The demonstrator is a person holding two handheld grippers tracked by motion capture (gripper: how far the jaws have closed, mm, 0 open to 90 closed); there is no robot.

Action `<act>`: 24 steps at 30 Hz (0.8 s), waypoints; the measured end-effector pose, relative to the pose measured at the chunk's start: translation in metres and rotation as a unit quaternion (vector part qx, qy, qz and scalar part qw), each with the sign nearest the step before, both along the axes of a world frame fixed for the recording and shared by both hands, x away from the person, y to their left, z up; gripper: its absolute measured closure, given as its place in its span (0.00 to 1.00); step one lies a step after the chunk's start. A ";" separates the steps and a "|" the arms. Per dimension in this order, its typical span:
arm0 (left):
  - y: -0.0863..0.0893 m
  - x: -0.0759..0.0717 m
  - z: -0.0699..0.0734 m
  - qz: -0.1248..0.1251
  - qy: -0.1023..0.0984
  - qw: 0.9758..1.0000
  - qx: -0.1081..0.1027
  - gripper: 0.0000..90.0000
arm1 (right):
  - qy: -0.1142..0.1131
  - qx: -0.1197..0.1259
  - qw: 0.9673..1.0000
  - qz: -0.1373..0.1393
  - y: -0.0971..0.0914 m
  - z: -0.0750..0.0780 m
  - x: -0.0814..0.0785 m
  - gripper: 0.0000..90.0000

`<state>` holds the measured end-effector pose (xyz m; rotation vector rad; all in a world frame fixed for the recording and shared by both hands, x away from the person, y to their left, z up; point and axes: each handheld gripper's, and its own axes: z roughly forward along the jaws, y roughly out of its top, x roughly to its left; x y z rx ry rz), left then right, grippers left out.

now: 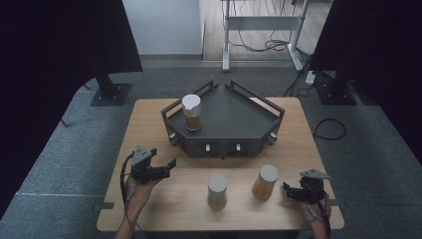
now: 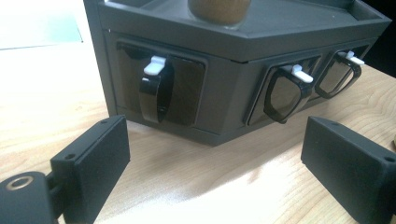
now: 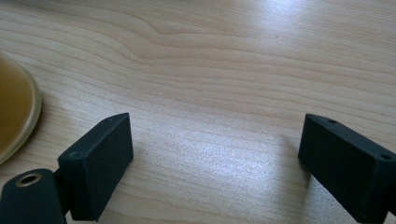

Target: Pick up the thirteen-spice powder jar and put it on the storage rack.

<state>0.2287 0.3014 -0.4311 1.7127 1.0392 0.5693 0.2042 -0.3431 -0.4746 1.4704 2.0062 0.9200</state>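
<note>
A dark grey angular stand (image 1: 234,119) sits in the middle of the wooden table (image 1: 149,124), with several black latches with white tabs along its front (image 2: 156,88). A white-lidded jar of brown stuff (image 1: 191,113) stands on its left part, and its base (image 2: 218,10) shows in the left gripper view. Two more jars stand on the table in front: a pale one (image 1: 217,191) and an amber one (image 1: 264,182). My left gripper (image 1: 169,168) (image 2: 215,129) is open, low over the table, facing the stand's left front. My right gripper (image 1: 287,191) (image 3: 215,122) is open, just right of the amber jar (image 3: 14,112).
The stand has raised rail handles along its back edges (image 1: 259,99). Black stands (image 1: 107,89) and cables (image 1: 328,129) lie on the grey carpet around the table. Bare wood lies between the two grippers, apart from the two jars.
</note>
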 end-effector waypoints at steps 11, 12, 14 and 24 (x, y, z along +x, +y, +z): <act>-0.001 0.000 -0.007 -0.001 0.011 1.000 0.002 0.08 | 0.000 0.000 1.000 0.000 0.000 0.000 0.000 0.11; -0.001 0.000 -0.008 -0.001 0.012 1.000 0.002 0.08 | 0.000 0.000 1.000 0.000 0.000 0.000 0.000 0.11; -0.001 0.001 -0.010 -0.001 0.015 1.000 0.002 0.08 | 0.000 0.000 1.000 0.000 0.000 0.000 0.000 0.11; -0.002 0.000 -0.019 0.000 0.027 1.000 0.005 0.08 | 0.000 0.000 1.000 0.000 0.000 0.000 0.000 0.11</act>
